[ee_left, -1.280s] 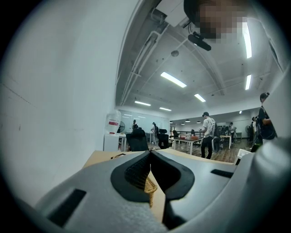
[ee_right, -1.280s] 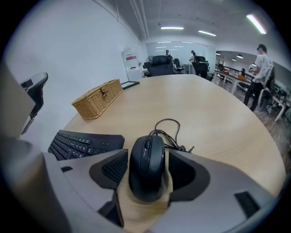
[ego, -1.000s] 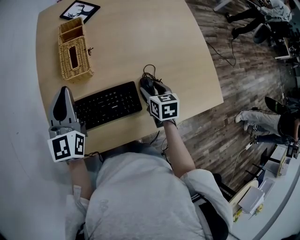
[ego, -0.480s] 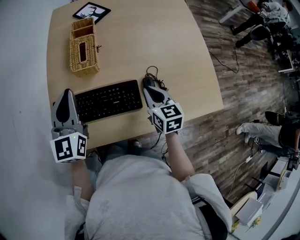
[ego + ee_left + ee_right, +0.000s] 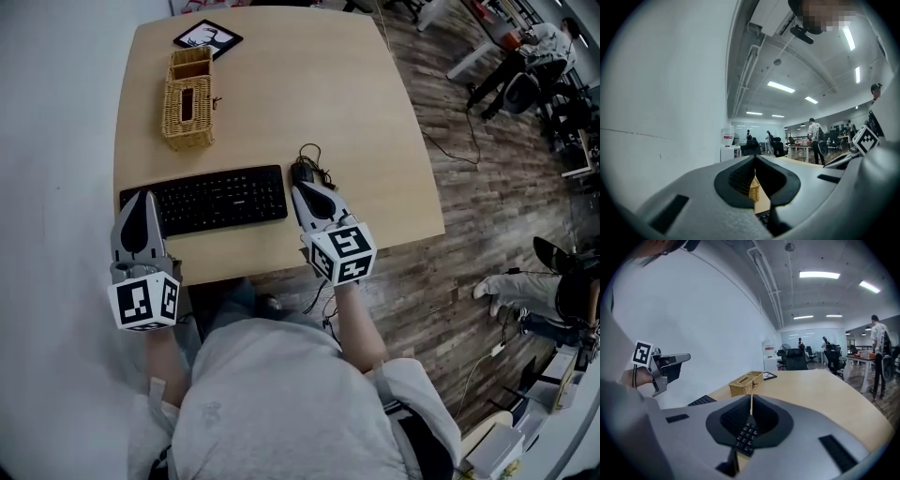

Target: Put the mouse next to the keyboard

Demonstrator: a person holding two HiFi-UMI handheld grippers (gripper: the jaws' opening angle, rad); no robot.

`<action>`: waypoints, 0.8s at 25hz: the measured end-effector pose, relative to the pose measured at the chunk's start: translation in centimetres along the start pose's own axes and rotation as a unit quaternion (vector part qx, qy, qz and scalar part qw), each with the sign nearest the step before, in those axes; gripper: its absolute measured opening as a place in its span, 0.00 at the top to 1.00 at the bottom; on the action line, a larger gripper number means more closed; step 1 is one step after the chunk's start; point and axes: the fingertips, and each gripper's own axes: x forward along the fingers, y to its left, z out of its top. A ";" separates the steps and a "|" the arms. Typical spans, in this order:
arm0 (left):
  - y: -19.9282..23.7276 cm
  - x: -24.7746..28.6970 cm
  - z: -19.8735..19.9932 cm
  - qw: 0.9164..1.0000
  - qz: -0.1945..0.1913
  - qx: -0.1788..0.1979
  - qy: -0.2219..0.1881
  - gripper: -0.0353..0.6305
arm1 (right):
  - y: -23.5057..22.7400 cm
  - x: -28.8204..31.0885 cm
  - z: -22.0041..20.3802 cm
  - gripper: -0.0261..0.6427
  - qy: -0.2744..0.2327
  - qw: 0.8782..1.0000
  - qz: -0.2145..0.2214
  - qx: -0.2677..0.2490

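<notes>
Desk, mouse: head view only

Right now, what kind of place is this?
Probably an open-plan office or lab. There is a wooden desk with a keyboard and mouse, office chairs in the room behind, and strip lights on an exposed ceiling.

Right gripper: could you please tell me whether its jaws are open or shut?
Shut. The right gripper shows, in its own view, jaws meeting along a thin seam, with nothing held between them.
</notes>
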 end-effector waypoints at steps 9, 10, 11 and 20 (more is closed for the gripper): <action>-1.2 -4.1 1.7 1.000 0.009 0.015 -0.018 0.93 | 1.2 -3.9 2.3 0.93 -0.042 0.999 -0.003 -0.015; -1.4 -4.6 1.9 1.000 0.010 0.016 -0.021 0.93 | 1.4 -4.5 2.6 0.93 -0.047 0.999 -0.004 -0.018; -1.5 -5.0 2.1 1.000 0.012 0.017 -0.024 0.93 | 1.5 -5.0 2.9 0.93 -0.051 0.998 -0.005 -0.021; -3.0 -8.6 3.6 0.999 0.016 0.029 -0.038 0.93 | 2.9 -9.0 4.7 0.93 -0.092 0.995 0.000 -0.031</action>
